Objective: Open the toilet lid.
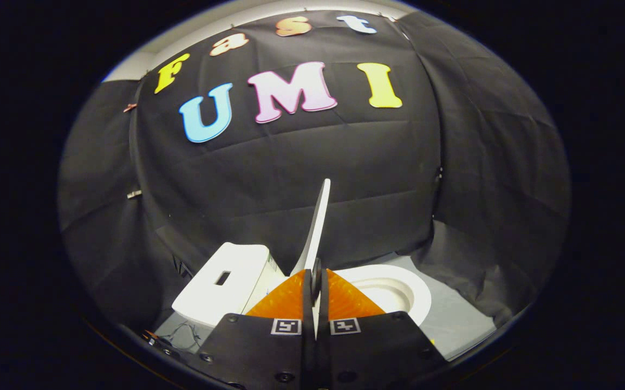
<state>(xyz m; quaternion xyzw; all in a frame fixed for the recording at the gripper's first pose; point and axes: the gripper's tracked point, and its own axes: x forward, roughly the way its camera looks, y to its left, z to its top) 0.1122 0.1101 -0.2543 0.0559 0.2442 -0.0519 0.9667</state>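
Observation:
A white toilet stands low ahead of me. Its lid is raised almost upright and I see it edge-on, rising from between my fingers. My gripper is shut on the lid's lower edge, one finger pressing on each side. To the right of the lid lie the open seat ring and bowl. To the left sits the white tank with a dark slot in its top.
Black cloth walls close the booth behind and on both sides. The toilet rests on a pale grey floor. Some thin wires lie on the floor by the tank's near corner.

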